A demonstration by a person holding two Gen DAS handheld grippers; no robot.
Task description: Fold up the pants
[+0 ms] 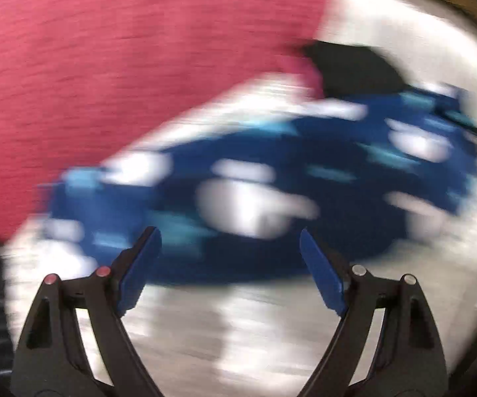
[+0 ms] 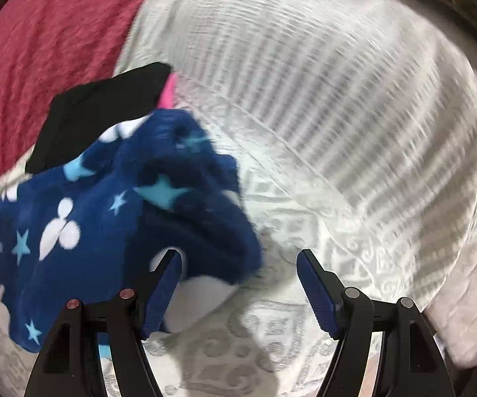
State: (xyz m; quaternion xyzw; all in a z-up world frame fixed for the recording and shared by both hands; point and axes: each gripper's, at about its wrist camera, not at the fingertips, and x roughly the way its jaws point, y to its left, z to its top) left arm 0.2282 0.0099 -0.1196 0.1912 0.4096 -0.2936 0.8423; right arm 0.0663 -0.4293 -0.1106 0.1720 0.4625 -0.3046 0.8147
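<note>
The pants (image 1: 271, 172) are dark blue fleece with white and light-blue shapes and stars. They lie bunched on a white patterned bedspread (image 1: 238, 330). The left wrist view is heavily motion-blurred. My left gripper (image 1: 230, 235) is open and empty, just at the near edge of the pants. In the right wrist view the pants (image 2: 106, 218) lie left of centre in a crumpled heap. My right gripper (image 2: 238, 258) is open and empty, its left finger (image 2: 162, 291) beside the heap's right end.
A red blanket (image 1: 122, 66) covers the bed at the upper left, also in the right wrist view (image 2: 39, 39). A black garment (image 2: 99, 109) with a bit of pink lies behind the pants. A white ribbed cover (image 2: 337, 99) fills the right side.
</note>
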